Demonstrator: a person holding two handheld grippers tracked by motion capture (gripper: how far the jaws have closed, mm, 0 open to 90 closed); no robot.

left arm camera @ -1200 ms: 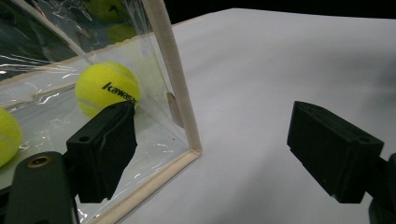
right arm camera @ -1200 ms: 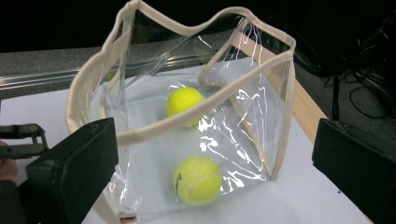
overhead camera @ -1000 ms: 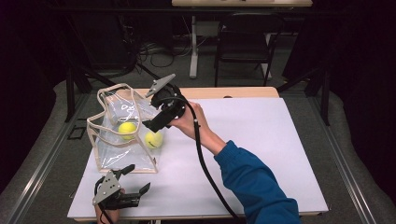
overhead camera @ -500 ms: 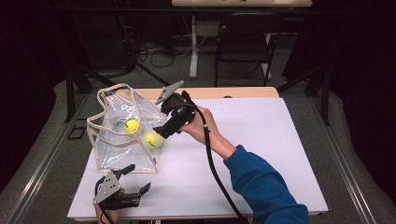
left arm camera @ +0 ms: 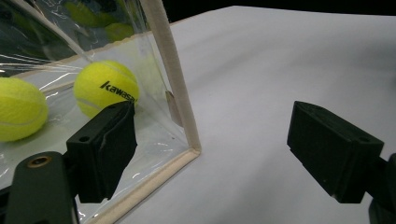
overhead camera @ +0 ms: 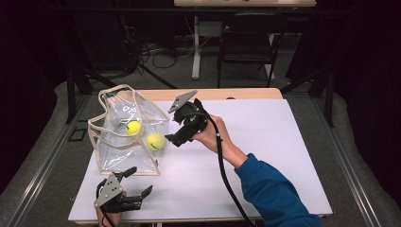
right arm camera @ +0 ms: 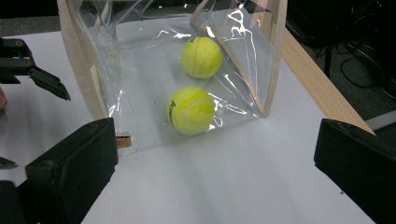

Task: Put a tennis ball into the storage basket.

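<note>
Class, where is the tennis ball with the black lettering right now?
In the high view the lettered tennis ball lies inside the clear bag, near its right wall, just left of the right gripper, with the other ball behind it.

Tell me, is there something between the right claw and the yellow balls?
Yes. The clear bag's plastic wall stands between the right claw and both tennis balls, which lie inside the bag. The claw is open and empty, with bare white table before the bag.

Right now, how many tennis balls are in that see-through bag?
2. One tennis ball lies near the clear bag's side facing the right hand-held gripper; the other tennis ball sits just behind it, deeper in.
</note>
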